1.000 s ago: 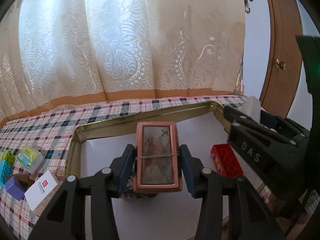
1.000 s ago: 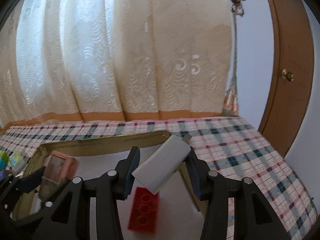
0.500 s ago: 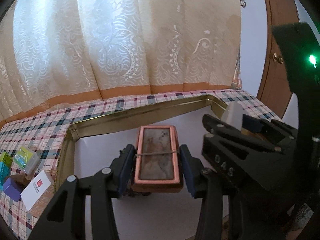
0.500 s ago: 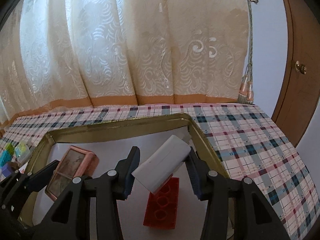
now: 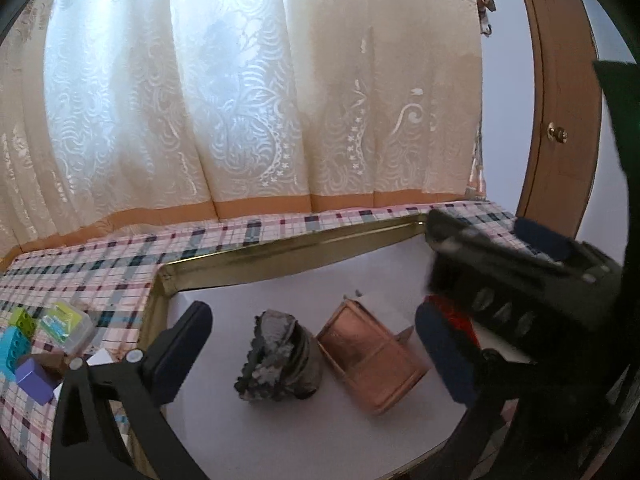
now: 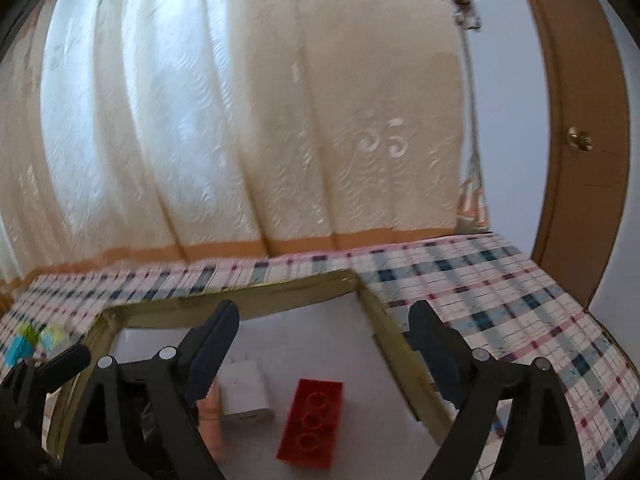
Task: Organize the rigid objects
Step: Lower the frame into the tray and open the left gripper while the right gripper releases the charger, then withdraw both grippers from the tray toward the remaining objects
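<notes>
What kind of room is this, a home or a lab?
Most likely a home: a lace curtain hangs behind a plaid tablecloth, and a wooden door with a brass knob stands at the right.

lace curtain point(image 5: 248, 92) — behind | plaid tablecloth point(image 6: 500, 280) | wooden door point(image 6: 580, 152) — right

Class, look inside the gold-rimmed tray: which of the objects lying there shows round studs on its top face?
The red building brick, beside the white charger block. It alone has three round studs; the charger and the pink case have none.
</notes>
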{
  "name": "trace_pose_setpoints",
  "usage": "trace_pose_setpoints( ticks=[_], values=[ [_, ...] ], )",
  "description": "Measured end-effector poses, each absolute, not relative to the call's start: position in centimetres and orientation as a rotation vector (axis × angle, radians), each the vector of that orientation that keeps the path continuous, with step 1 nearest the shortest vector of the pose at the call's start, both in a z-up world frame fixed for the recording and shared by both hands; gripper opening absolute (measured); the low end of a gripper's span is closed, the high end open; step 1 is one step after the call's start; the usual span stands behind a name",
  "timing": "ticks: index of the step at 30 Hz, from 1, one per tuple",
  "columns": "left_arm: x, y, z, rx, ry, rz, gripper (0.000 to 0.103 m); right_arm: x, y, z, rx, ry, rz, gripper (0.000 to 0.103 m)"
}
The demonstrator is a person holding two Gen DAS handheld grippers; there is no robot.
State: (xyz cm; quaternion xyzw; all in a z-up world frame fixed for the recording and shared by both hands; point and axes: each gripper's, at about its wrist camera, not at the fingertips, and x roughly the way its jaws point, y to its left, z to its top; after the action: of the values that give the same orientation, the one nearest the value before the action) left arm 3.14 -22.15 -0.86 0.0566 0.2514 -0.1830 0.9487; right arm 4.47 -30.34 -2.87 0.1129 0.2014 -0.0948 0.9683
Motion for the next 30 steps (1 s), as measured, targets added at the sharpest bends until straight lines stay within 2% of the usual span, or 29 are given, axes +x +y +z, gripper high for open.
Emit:
trace_pose_setpoints(
  ticks=[7, 12, 30],
  values=[
    [2.9, -18.3, 0.3, 0.06, 0.437, -0.28, 0.103, 1.4, -35.1, -2.5, 0.397, 0.295, -0.38, 0.088],
    [3.0, -15.9, 0.1, 0.06, 0.418, -0.223, 0.103, 0.5, -37.0, -3.2, 0.497, 0.292, -0.421, 0.088],
    [2.2, -9.7, -0.7, 0.036, 0.397, -0.121, 0.103, -2.7, -34.1, -1.7, 0.409, 0.176, -0.566, 0.088]
  ],
)
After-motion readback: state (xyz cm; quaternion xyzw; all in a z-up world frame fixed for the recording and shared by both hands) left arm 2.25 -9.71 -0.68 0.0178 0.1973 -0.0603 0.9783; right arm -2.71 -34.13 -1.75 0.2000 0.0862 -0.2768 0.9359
